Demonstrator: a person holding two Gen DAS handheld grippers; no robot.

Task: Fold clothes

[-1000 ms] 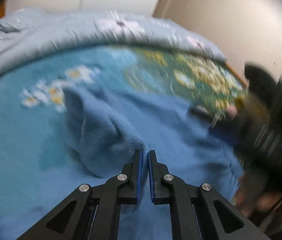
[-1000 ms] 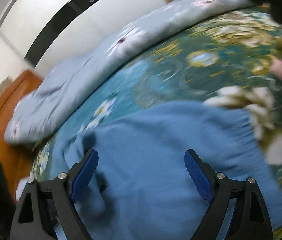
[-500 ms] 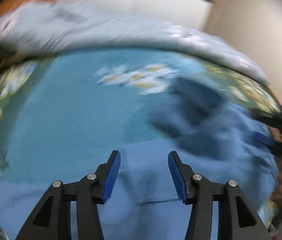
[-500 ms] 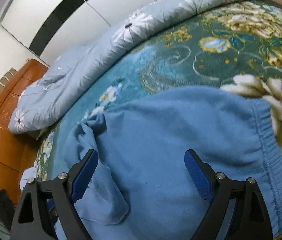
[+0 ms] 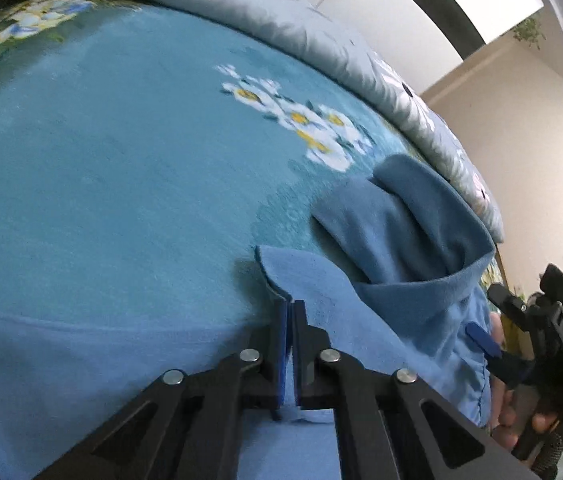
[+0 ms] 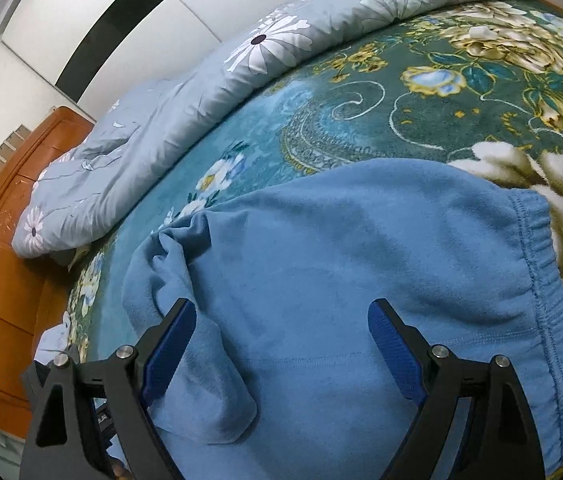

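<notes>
Your left gripper (image 5: 290, 312), spread half a second ago, now pinches the soft blue fleece garment's (image 6: 361, 260) edge | garment on floral teal blanket (image 6: 421, 92) | right gripper (image 6: 281, 344) wide above it | fold can proceed.

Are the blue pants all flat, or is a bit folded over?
Partly folded: the blue pants lie spread on the bed blanket, one corner bunched and doubled over.
</notes>
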